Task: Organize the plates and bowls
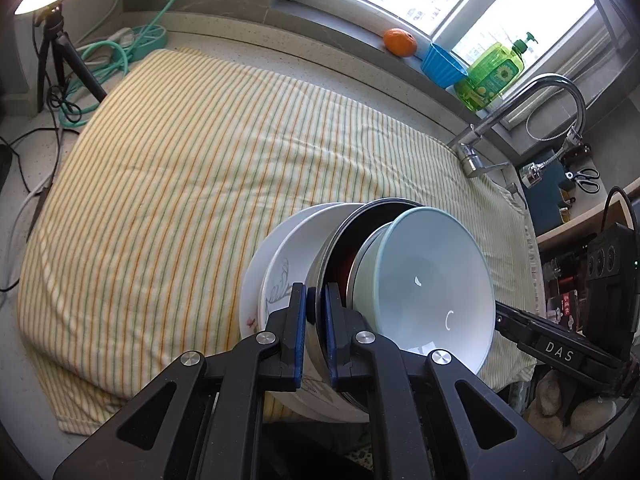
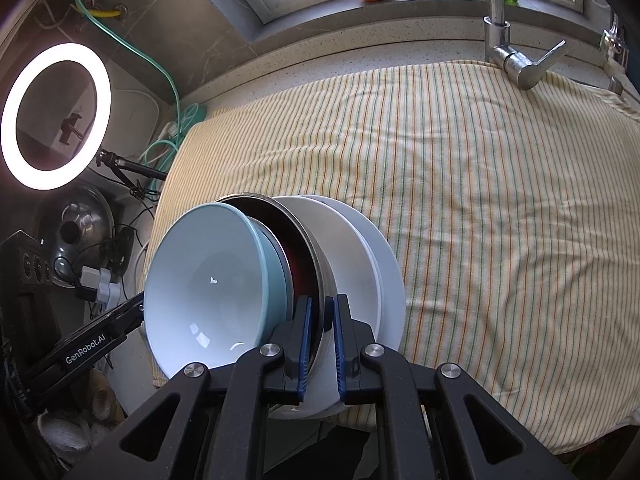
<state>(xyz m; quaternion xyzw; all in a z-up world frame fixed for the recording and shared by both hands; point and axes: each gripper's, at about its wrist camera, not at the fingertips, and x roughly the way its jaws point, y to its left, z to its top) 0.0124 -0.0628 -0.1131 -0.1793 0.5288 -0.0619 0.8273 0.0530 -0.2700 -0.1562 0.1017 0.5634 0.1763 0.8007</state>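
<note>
Clamping the steel bowl (image 1: 326,256) by its rim w/ my left gripper (image 1: 316,312): blue pads sit on either side of the metal wall, one inside, one outside, pressed tight. My right gripper (image 2: 320,320) pinches the same bowl's rim from the opposite side, same way, jaws nearly together on the metal.

Whole stack is tipped on edge over the striped cloth (image 1: 192,184), near its front edge. Order in the left wrist view, left to right: white plate (image 1: 250,276) outermost, then a shallower white plate w/ a line drawing (image 1: 288,264) nested against it, then the steel bowl w/ a dark reddish interior, then a pale green bowl (image 1: 366,268) tucked inside that, & the light blue bowl (image 1: 432,276) in front, white inside, opening facing right. Right wrist view mirrors it: blue bowl on the left, plates on the right.

Can't tell if the stack's bottom touches the cloth; my fingers hide it.

Around: faucet (image 1: 520,120) at the cloth's far right, orange (image 1: 400,42), blue cup (image 1: 444,65) & green soap bottle (image 1: 490,74) on the window ledge, ring light (image 2: 54,116) off left.
</note>
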